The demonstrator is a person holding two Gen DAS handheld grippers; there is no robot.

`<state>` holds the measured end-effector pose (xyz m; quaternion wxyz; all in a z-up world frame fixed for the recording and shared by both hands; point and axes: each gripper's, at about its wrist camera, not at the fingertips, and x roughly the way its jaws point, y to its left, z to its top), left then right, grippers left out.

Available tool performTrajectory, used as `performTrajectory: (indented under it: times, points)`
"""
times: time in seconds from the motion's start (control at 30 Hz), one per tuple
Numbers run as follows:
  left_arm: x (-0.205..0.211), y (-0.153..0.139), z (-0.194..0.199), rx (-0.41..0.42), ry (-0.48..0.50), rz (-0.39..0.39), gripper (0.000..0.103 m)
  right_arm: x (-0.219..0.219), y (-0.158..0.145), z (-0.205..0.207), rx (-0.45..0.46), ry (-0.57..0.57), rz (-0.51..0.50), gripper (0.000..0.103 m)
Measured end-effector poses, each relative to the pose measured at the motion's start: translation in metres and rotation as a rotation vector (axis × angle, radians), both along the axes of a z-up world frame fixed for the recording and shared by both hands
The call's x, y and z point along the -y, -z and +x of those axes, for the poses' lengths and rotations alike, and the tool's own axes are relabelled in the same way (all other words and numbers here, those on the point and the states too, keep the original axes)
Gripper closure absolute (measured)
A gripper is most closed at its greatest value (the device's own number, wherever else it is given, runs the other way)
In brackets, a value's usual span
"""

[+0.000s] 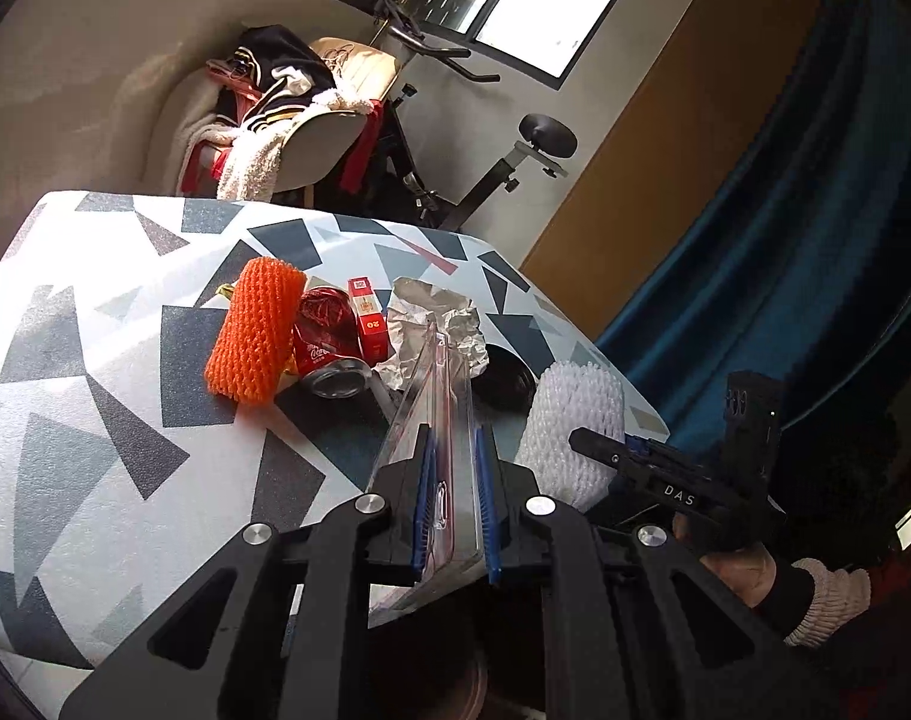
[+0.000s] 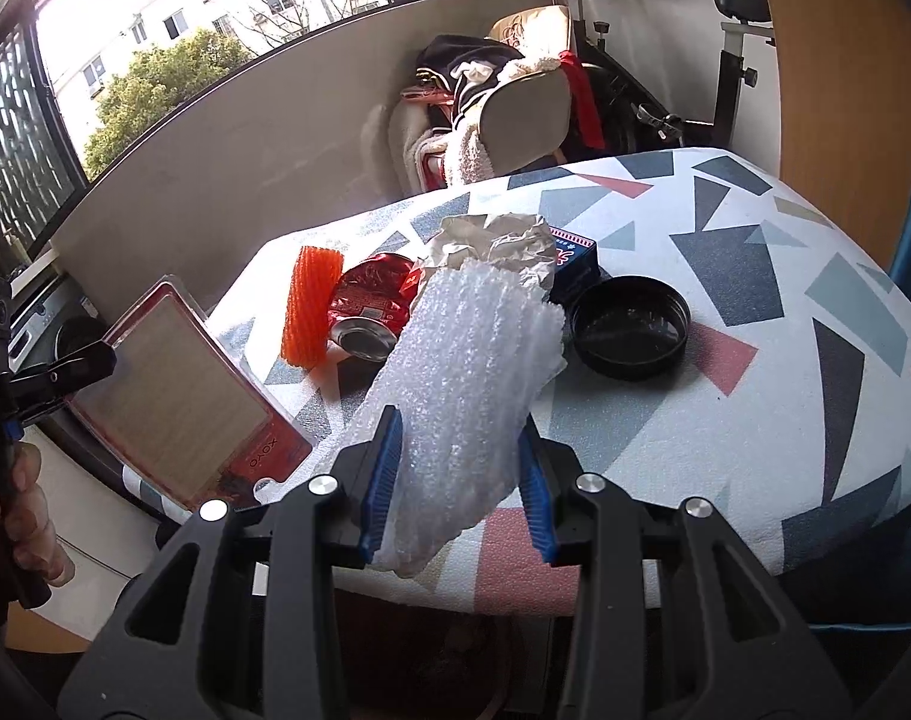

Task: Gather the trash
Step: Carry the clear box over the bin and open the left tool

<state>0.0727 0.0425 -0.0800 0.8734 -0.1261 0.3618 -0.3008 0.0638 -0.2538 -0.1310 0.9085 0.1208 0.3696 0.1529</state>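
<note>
White foam fruit netting (image 2: pixel 461 396) sits between our right gripper (image 2: pixel 458 486) pads, squeezed at its near end and lifted off the patterned table (image 2: pixel 785 396), presumably for binning. Our left gripper (image 1: pixel 455 498) is clamped narrow on a clear plastic package (image 1: pixel 437 396), held edge-on beyond the table's near edge. An orange foam net (image 1: pixel 254 333), crushed cola can (image 1: pixel 326 342), crumpled paper (image 1: pixel 437 324) and black lid (image 2: pixel 632 327) lie uncollected.
</note>
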Motion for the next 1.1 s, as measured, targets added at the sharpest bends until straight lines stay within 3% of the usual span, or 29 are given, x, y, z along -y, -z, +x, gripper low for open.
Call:
performTrajectory:
  times: [0.23,0.5,0.83,1.1]
  points:
    - [0.012,0.006,-0.039,-0.018,0.053,0.022,0.089,-0.004,0.000,-0.024,0.010,-0.035,-0.008,0.064]
    - [0.027,0.035,-0.071,-0.085,0.152,0.037,0.089,-0.003,0.005,-0.033,0.003,-0.042,-0.008,0.064]
    - [0.046,0.089,-0.067,-0.159,0.183,0.158,0.089,-0.002,0.015,-0.030,-0.020,-0.039,-0.009,0.064]
    - [0.056,0.130,-0.069,-0.157,0.217,0.353,0.089,-0.004,0.024,-0.027,-0.046,-0.044,-0.006,0.063]
